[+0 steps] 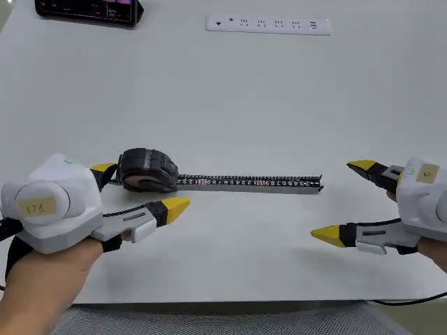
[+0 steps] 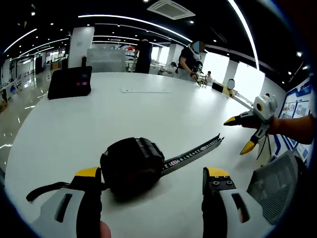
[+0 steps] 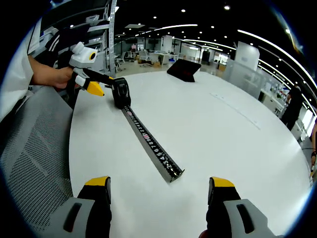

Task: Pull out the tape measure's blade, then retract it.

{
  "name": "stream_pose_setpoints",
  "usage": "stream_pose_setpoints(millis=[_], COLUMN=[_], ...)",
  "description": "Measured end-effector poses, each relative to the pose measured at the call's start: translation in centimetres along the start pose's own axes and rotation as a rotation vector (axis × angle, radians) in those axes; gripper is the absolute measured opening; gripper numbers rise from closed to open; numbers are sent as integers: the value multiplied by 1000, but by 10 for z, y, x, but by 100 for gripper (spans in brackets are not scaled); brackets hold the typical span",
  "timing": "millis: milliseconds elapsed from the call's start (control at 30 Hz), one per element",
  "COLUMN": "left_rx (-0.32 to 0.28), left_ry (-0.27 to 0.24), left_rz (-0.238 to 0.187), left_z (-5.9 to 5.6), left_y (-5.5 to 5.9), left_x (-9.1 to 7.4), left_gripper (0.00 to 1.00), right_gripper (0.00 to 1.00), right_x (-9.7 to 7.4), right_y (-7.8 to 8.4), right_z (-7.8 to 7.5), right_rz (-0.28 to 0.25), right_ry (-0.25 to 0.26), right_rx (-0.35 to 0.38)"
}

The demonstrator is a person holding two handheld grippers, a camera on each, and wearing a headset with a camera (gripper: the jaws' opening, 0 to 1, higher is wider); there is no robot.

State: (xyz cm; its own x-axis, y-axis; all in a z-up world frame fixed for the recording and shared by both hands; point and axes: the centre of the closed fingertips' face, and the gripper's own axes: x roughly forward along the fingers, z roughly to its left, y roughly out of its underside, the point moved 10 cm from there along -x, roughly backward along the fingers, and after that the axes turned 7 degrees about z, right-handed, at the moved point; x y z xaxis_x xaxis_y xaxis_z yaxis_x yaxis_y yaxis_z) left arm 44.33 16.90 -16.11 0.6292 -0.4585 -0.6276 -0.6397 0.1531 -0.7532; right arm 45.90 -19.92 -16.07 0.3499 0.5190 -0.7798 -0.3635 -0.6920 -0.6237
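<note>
I'm looking at a white desk (image 1: 230, 105). A black tape measure (image 1: 145, 170) lies near the front edge, its blade (image 1: 251, 183) drawn out flat along the surface. A white power strip (image 1: 268, 24) lies at the far side, and a dark tablet (image 1: 89, 10) sits left of it.

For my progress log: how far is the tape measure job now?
Done: the marked metal blade lies pulled out of the dark round tape measure case. In hand: nothing gripped; the left gripper stands open around the case, the right gripper open, apart from the blade's tip. Left: retracting the blade.
</note>
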Motion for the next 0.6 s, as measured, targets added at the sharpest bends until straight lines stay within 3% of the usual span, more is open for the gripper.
stream_pose_setpoints(millis=[200, 600], left_rx=[-66, -124], left_ry=[-25, -101], left_rz=[-12, -23], left_z=[0, -3], left_y=[-1, -5], left_x=[5, 15], left_gripper=[80, 79], right_gripper=[74, 58], right_x=[3, 10], right_y=[-4, -10], right_z=[-11, -29], right_rz=[22, 60], right_ry=[-31, -98], right_rx=[-30, -78])
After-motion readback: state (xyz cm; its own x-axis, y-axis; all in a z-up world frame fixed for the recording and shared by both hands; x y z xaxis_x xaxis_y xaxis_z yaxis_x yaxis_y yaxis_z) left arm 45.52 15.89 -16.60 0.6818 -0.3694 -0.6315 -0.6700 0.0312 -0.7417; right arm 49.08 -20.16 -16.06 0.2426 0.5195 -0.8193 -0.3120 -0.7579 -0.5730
